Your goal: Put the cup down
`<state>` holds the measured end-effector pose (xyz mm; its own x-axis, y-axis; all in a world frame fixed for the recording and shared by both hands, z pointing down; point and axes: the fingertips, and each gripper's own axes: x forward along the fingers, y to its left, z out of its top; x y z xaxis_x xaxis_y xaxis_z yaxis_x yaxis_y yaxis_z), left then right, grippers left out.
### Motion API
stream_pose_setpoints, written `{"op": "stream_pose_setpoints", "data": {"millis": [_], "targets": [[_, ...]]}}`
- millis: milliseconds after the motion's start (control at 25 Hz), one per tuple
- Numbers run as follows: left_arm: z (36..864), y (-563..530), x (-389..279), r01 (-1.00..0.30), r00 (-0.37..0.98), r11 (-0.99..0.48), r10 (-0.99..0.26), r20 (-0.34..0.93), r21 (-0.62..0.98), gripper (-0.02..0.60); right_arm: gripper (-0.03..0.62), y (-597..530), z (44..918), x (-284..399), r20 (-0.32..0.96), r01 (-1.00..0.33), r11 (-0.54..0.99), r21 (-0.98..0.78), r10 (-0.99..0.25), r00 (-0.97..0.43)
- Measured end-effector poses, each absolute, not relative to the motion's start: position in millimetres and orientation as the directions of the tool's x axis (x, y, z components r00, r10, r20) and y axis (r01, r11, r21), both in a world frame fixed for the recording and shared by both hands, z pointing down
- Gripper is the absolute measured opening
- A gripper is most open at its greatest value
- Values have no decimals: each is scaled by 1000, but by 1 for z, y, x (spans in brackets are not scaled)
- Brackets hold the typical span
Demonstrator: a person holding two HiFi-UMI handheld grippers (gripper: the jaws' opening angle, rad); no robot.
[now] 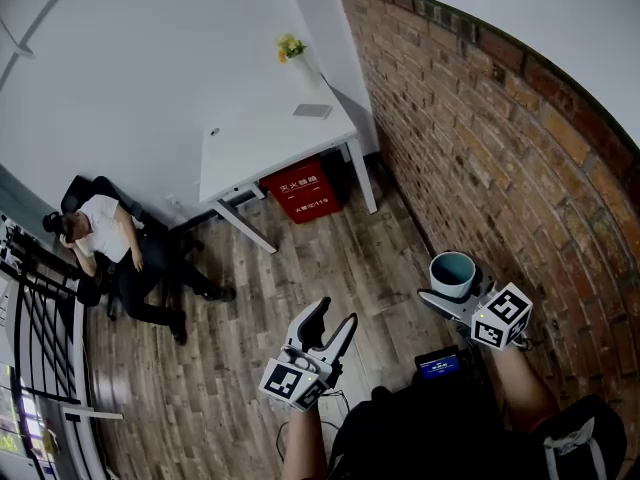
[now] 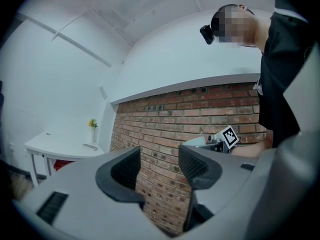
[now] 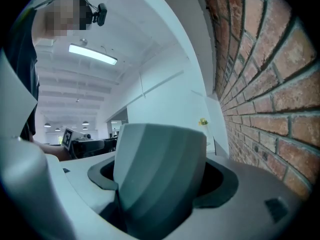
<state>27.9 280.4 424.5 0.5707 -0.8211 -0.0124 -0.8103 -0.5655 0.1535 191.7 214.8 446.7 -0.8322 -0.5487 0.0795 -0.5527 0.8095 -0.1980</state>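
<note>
Held out ahead of the person, the left claw [image 1: 335,320] has its jaws apart and empty, while the right claw [image 1: 451,296] clamps the cup [image 1: 452,271].

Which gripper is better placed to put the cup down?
Right. The right gripper is shut on the teal cup and holds it upright beside the brick wall. The left gripper is open, holds nothing, and is well apart from the cup.

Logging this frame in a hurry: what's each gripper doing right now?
Left gripper: open, nothing between its jaws.
Right gripper: shut on the teal cup.
</note>
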Motion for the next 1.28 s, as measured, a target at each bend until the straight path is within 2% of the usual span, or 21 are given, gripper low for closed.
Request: {"op": "stream_pose_setpoints", "data": {"millis": [360,720,960,1280], "targets": [[447,249,29,-841,521,-511,-854,9,179,241,414,178,466,198,107,-527,823,-213,-516,-850],[462,157,-13,-833,530,-520,-848,3,189,238,414,99,483,171,133,-563,799,-212,-547,-826],[459,58,-68,-811,570,-563,-821,2,159,238,414,8,477,123,151,-605,772,-196,-586,-796],[448,-48,-154,-807,582,-575,-813,17,137,238,414,-101,452,26,142,-618,767,-174,-601,-786]]}}
